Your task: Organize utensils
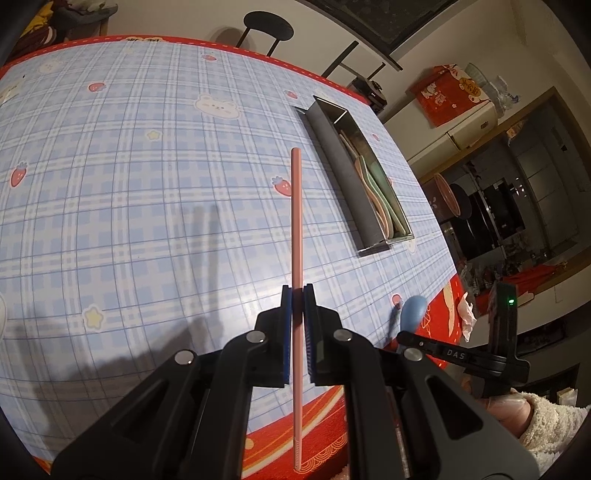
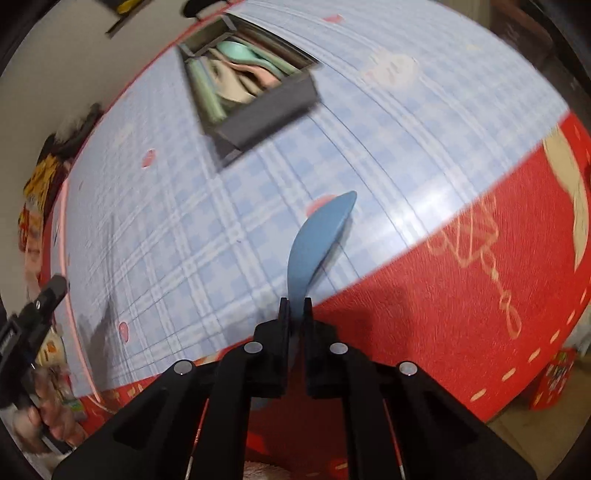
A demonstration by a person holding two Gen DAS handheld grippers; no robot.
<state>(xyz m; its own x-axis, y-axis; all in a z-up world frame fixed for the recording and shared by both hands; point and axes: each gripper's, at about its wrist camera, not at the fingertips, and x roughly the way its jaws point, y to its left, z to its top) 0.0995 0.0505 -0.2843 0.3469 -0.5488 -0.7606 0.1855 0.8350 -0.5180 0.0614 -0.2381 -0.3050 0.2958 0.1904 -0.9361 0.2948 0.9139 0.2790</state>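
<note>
Tray first: a long grey metal box point(image 1: 364, 192) lies on the blue plaid tablecloth with bear and strawberry prints point(image 1: 147, 177), toward the far right of the table in the left wrist view. We see several flat utensils stacked lengthwise inside it, one mint green spoon point(image 2: 236, 50), pink ones and a beige one beside it; the exact count is unclear.

Edges and room: the plaid sheet ends at a red border cloth with dashed trim point(image 2: 461, 295) that hangs over the near and right table edges. We note a wide bare stretch of plaid left of the tray and between the tray and both grippers. A black round stool point(image 1: 269, 27) stands beyond the far edge.

Task things: the left gripper point(image 1: 297, 291) is pinching a long pink chopstick point(image 1: 296, 221) near its middle, pads pressed on it. The stick's long axis runs near to far, its blunt end pointing far across the table, roughly parallel to the tray and left of it; its grooved tip points back toward us.

The right gripper point(image 2: 295, 304) has its jaws pressed together on the handle of a blue plastic spoon point(image 2: 317, 236), near the right table edge. Its bowl points far and slightly right. The right view is motion-blurred.
</note>
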